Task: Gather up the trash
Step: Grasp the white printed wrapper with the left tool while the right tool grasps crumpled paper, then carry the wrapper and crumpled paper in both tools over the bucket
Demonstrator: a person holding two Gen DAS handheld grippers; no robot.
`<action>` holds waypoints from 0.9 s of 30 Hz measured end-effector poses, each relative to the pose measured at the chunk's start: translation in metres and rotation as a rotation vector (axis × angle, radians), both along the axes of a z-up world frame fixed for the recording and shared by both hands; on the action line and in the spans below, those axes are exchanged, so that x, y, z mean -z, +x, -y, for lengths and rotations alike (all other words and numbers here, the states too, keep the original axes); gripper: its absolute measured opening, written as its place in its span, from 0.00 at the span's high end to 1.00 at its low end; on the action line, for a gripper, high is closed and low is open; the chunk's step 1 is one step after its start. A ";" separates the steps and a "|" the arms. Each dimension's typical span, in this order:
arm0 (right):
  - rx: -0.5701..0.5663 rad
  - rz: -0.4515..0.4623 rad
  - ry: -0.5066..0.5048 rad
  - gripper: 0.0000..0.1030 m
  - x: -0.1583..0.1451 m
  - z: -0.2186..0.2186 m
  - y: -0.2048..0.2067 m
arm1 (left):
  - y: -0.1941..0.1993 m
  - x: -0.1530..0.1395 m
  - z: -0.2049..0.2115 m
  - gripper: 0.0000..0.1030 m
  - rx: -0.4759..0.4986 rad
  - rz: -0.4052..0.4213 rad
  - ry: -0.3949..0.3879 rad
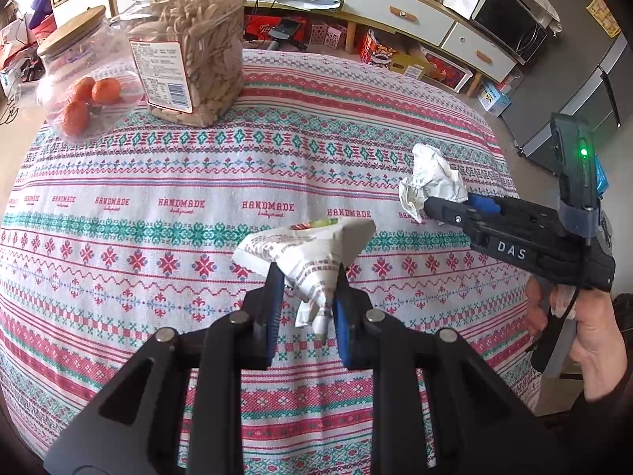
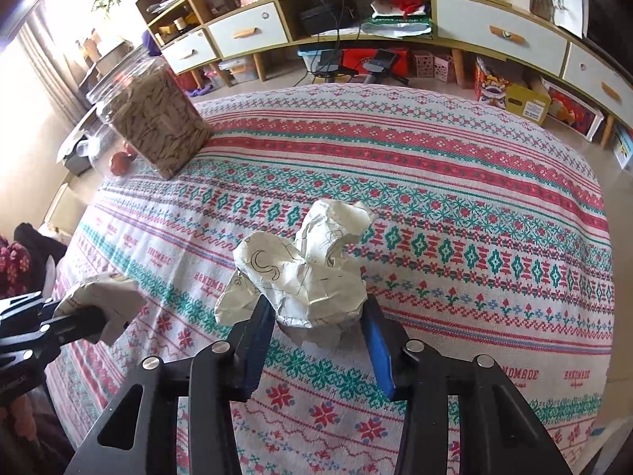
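- Living room; table under patterned cloth (image 1: 198,166), low cabinet with drawers (image 2: 395,23) along upper frame.
- Crumpled paper: two. Printed wad (image 1: 312,261) at centre of left view, pinched in left gripper (image 1: 306,277). Scribbled wad (image 2: 308,277) at centre of right view, gripped between the pads of right gripper (image 2: 312,308).
- Progress: both wads picked up; no bin visible; dropping off likely remains.
- Jars: two, upper left — plastic jar of seeds (image 1: 190,47), lidded jar (image 1: 79,75) holding three oranges.
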State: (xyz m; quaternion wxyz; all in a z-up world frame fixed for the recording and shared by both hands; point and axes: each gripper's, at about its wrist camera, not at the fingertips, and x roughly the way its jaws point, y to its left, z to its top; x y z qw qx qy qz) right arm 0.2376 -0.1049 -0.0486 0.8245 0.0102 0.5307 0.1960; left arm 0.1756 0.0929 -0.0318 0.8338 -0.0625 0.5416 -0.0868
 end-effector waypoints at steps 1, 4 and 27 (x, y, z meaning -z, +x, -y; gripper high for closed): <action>-0.004 0.006 -0.002 0.57 -0.003 0.000 -0.004 | 0.000 0.000 0.000 0.76 0.001 0.001 -0.002; -0.010 0.020 -0.004 0.57 -0.012 0.004 -0.017 | -0.001 -0.002 0.003 0.76 0.009 0.009 -0.004; 0.176 -0.020 -0.081 0.57 -0.057 0.107 -0.140 | -0.038 -0.016 0.075 0.75 0.130 0.070 -0.005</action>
